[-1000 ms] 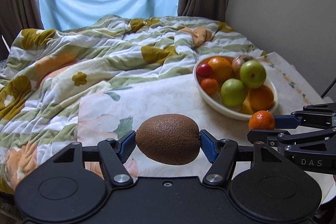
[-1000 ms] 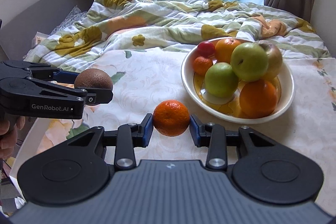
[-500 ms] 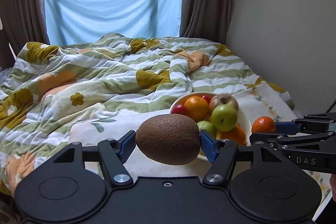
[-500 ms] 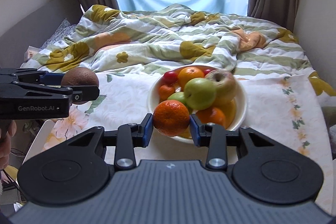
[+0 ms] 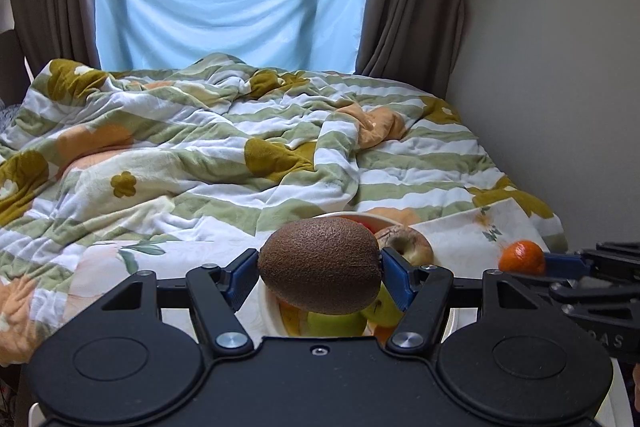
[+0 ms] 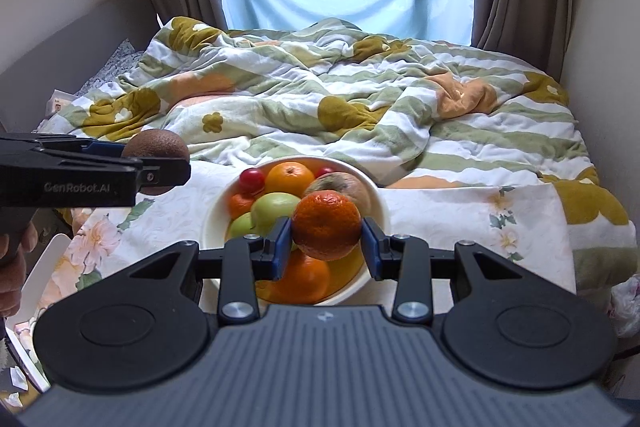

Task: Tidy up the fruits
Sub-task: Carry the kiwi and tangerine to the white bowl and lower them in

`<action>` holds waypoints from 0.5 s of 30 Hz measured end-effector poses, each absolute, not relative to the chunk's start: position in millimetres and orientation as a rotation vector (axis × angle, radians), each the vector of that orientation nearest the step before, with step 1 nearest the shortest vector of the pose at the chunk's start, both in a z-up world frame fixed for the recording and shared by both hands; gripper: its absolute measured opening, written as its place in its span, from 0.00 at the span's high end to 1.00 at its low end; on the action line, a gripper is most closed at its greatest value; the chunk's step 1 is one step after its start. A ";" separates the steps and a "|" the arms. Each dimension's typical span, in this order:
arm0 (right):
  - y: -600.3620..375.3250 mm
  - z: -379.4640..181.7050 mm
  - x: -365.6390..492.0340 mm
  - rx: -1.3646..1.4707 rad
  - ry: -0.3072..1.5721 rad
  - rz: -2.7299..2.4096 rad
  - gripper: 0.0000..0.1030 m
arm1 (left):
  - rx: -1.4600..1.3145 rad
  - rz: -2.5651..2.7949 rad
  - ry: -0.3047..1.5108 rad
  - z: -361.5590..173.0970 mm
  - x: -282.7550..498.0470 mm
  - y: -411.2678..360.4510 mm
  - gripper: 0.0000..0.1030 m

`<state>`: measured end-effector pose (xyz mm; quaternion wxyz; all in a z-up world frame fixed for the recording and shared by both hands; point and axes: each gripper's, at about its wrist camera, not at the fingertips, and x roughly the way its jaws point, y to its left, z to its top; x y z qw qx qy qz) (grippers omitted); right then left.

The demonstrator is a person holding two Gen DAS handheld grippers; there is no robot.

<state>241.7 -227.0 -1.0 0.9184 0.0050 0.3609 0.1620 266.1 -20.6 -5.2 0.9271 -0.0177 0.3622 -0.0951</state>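
Left wrist view: left gripper (image 5: 320,269) clamped on a fuzzy brown oval kiwi (image 5: 319,264), blue pads of its jaws pressing both ends, above the near rim of a white round fruit bowl (image 5: 267,311). Right wrist view: right gripper (image 6: 326,231) closed on a small round orange mandarin (image 6: 326,224), held over the bowl's green apples (image 6: 276,209) and oranges (image 6: 289,178). Bowl on a floral-clothed desk (image 6: 460,223), before a striped green blanket (image 6: 320,107) on the bed.

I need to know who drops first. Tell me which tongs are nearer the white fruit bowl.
Right, as far as these views show. The right tongs hold the mandarin in front of the bowl. The left tongs, holding the kiwi, appear off its left side.
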 end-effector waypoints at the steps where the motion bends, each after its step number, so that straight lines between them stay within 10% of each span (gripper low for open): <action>1: -230.9 -2.9 245.5 0.012 0.746 0.337 0.49 | -0.045 -0.186 0.748 -7.6 272.2 -22.9 0.32; 15: -254.9 -37.9 288.7 0.023 0.802 0.422 0.49 | -0.133 -0.099 0.864 -54.0 328.7 -33.1 0.32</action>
